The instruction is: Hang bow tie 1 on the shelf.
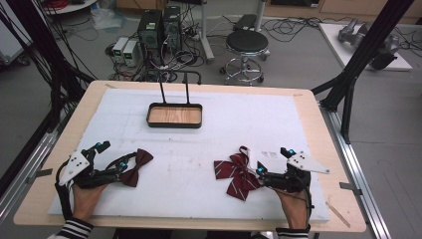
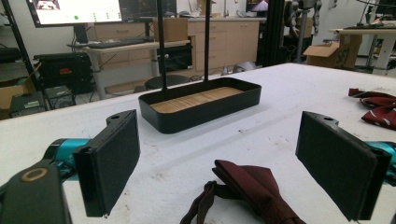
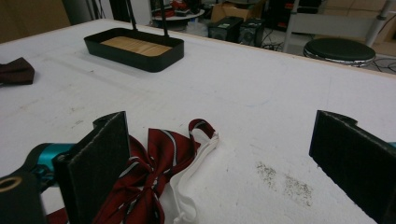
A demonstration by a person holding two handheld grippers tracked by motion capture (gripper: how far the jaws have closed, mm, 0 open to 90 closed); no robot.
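Both grippers wide open, empty: left gripper point(image 1: 115, 162) at maroon bow tie point(image 1: 137, 167), right gripper point(image 1: 272, 160) at striped bow tie point(image 1: 238, 175). Soft, light, floppy; pinch the centre knot.

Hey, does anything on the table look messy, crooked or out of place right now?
Little stands out. The striped bow tie lies rumpled, its white strap trailing loose. The plain maroon bow tie lies at an angle. Dark specks mark the white mat. The tray sits square.
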